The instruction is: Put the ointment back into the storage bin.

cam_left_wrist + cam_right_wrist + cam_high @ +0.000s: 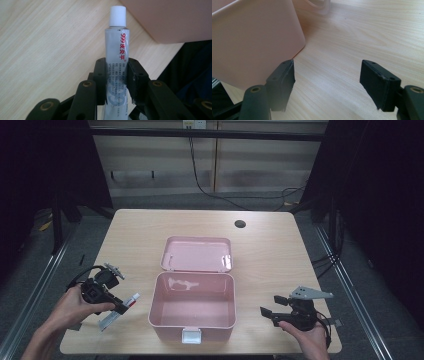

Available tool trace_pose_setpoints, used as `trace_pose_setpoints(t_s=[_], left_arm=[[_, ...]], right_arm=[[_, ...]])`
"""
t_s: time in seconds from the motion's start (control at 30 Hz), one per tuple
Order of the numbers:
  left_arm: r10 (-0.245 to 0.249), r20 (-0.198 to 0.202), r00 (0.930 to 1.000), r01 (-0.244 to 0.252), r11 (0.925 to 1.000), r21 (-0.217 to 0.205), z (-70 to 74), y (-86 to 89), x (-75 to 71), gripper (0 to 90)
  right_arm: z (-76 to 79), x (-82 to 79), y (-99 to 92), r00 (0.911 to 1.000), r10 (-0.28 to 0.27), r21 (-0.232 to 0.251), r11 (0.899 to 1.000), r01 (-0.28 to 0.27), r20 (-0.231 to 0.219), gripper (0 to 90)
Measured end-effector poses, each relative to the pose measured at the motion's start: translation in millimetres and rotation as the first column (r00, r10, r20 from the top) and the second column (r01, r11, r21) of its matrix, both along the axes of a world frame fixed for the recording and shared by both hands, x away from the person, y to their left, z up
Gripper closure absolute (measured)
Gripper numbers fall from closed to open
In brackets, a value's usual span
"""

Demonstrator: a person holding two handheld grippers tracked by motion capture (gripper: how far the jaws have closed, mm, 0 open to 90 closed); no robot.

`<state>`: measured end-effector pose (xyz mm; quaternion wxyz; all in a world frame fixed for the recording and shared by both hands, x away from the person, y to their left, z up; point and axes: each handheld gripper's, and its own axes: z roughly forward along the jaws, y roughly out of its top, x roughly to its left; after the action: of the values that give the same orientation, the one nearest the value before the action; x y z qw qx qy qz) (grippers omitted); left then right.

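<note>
Right now your left gripper [120, 306] has its jaws clamped on the tube [117, 57], gripping it around the middle with the white cap [117, 15] pointing away from you, toward the pink box [192, 306]. The tube sits at the near left of the table [270, 250], just left of the box and apart from its wall. The likely step is carrying it into the open box, so lift enough that the cap clears the rim, move right until the tube is over the bare floor of the box, then lower before letting go. Keep the squeeze gentle; the tube looks soft and could buckle or slip under a hard grip.

Your right gripper [267, 312] waits at the near right with its jaws spread wide and nothing between them, close to the box's right wall [254, 42] but not touching. Hold it there or use it to steady the box if it slides.

The lid [197, 254] lies open behind the box, on the far side, out of your path. The near left wall of the box is the one thing to clear.
</note>
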<state>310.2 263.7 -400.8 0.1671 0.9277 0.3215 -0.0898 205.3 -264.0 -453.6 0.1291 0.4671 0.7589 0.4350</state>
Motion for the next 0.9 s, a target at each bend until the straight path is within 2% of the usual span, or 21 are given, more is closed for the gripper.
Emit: trace_pose_setpoints(t_s=[0.07, 0.2, 0.43, 0.57, 0.73, 0.9], left_arm=[[-0.009, 0.015, 0.9998, 0.01, 0.9999, -0.004, 3.4, -1.0, -2.1, 71.1], [-0.033, 0.013, 0.9994, 0.033, 0.9994, -0.003, 8.9, -1.1, -2.7, 71.1], [-0.04, 0.024, 0.9989, 0.04, 0.9988, -0.028, 17.7, 2.5, -3.8, 71.1], [0.005, 0.047, 0.9989, -0.003, 0.9988, -0.049, 27.0, 5.2, -5.8, 71.1], [-0.054, 0.042, 0.9976, 0.056, 0.9968, -0.057, 35.9, 3.2, -7.5, 71.0], [-0.07, 0.044, 0.9966, 0.073, 0.995, -0.068, 42.9, 2.4, -8.1, 71.0]], right_arm=[[0.0, -0.1, -0.5, 1.0, 0.0, 0.004, 1.0, 0.0, -0.002, 28.3], [0.0, 0.0, -1.2, 1.0, 0.0, 0.004, 1.0, 0.0, 0.0, 28.3], [0.2, -0.2, -0.5, 1.0, 0.0, 0.004, 1.0, 0.0, -0.001, 28.2], [0.1, -0.2, -0.4, 1.0, 0.001, 0.003, 1.0, -0.001, -0.002, 28.2], [0.2, -0.3, -0.3, 1.0, 0.001, 0.004, 1.0, -0.001, -0.003, 28.1], [0.2, -0.4, -0.6, 1.0, 0.003, 0.006, 1.0, -0.003, -0.002, 28.0]])
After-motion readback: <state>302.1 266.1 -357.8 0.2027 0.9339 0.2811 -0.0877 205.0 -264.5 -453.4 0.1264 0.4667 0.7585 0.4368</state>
